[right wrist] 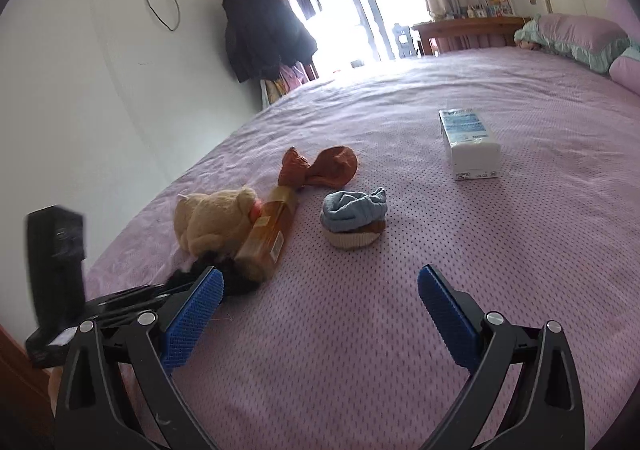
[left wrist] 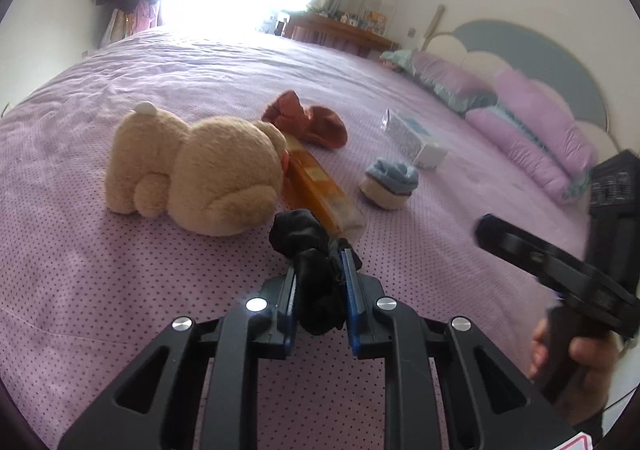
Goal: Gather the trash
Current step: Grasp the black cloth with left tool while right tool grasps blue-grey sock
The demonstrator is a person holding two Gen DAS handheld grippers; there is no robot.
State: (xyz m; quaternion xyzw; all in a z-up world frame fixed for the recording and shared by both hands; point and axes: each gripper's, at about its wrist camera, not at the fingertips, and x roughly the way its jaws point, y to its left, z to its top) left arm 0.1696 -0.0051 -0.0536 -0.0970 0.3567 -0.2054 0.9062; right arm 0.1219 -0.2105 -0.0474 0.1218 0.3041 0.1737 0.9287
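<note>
My left gripper is shut on a crumpled black cloth or bag, held just above the purple bedspread; the black bundle also shows in the right wrist view. An orange-brown wrapper pack lies beyond it, beside a tan plush bear. A rust-brown cloth, a rolled blue and beige sock bundle and a white tissue pack lie further out. My right gripper is open and empty above the bed, short of the sock bundle.
Purple pillows and a headboard stand at the right. A wooden desk and a bright balcony door are at the far end. A dark coat hangs on the left wall. The right gripper body shows at the right of the left wrist view.
</note>
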